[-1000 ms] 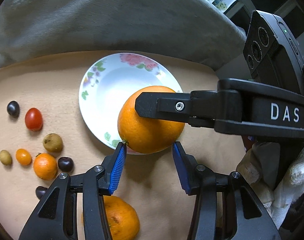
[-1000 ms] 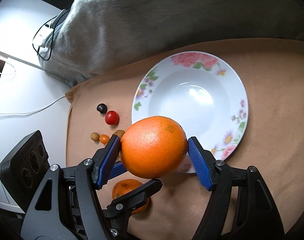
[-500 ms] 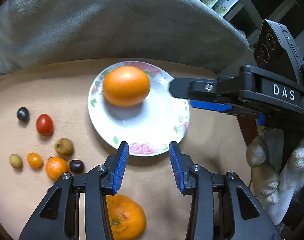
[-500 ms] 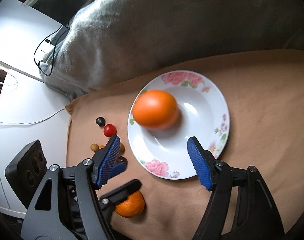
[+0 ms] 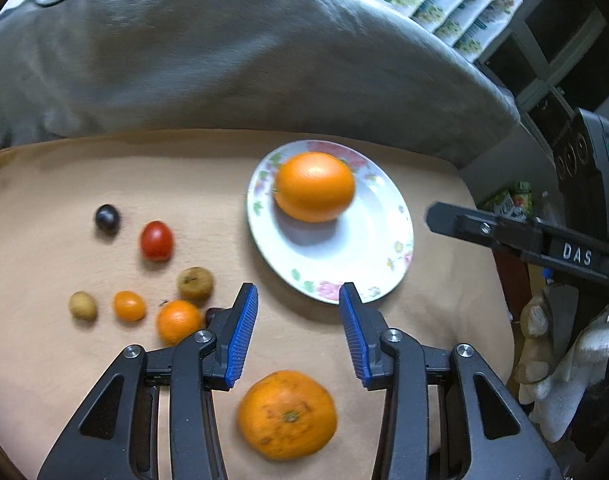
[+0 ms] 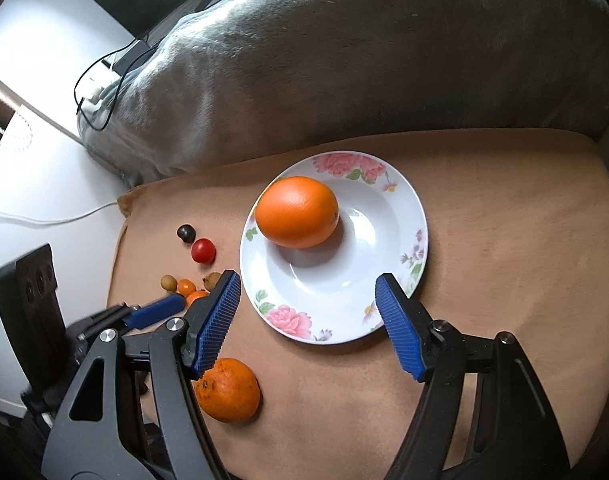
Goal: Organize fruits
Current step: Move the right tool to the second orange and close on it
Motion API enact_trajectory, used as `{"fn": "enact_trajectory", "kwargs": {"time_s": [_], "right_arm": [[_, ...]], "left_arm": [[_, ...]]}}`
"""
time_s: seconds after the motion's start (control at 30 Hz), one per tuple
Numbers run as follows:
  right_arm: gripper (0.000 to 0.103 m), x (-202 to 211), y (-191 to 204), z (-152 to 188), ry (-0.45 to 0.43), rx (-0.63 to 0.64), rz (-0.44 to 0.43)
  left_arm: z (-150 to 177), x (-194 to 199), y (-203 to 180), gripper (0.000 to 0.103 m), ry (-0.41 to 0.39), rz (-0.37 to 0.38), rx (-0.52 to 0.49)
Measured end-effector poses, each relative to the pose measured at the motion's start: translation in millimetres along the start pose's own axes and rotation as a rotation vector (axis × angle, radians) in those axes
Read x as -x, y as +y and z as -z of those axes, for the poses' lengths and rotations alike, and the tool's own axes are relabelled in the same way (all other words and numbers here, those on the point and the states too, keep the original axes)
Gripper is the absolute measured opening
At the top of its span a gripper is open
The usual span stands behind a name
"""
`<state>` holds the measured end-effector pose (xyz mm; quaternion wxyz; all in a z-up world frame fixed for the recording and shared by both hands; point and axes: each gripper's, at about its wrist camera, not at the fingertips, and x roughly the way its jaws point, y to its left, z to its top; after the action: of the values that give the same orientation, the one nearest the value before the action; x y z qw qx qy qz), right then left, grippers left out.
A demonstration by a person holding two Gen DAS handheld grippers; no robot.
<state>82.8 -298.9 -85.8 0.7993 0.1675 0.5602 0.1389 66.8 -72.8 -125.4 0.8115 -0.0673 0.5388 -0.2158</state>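
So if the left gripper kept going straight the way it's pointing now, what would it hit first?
Probably the near rim of the flowered plate, just beyond the left gripper, whose opening jaws hold nothing. Depth is uncertain; it could meet the tan cloth first.

Clearance: bare tan cushion (image 6: 504, 240) right of plate (image 6: 384, 320). Obstructions: small fruits (image 5: 156, 240) left; mandarin (image 5: 287, 414) near; grey blanket (image 6: 344, 60) behind.

Big orange (image 6: 297, 212) sits in the plate (image 6: 388, 280), toward its far-left side. Left of the plate there's a bunch of small fruits (image 5: 156, 241) loose on the cloth (image 6: 504, 240). Another orange (image 5: 287, 414) lies nearer the cam, in front of the plate. Blanket (image 5: 224, 60) piled up behind everything.
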Motion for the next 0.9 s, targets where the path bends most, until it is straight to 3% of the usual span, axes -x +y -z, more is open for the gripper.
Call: {"fn": "enact_trajectory", "kwargs": {"time_s": [0.33,0.43,0.9], "right_arm": [[0.082,10,4,18,-0.028,0.017,-0.023],[0.092,11,8,26,-0.030,0.029,-0.019],[0.093,-12,17,67,0.101,0.021,-0.011]], "left_arm": [[27,24,34,0.052,0.017,-0.033,0.060],[40,27,40,0.054,0.031,-0.026,0.076],[91,11,34,0.055,0.143,0.055,0.127]]}}
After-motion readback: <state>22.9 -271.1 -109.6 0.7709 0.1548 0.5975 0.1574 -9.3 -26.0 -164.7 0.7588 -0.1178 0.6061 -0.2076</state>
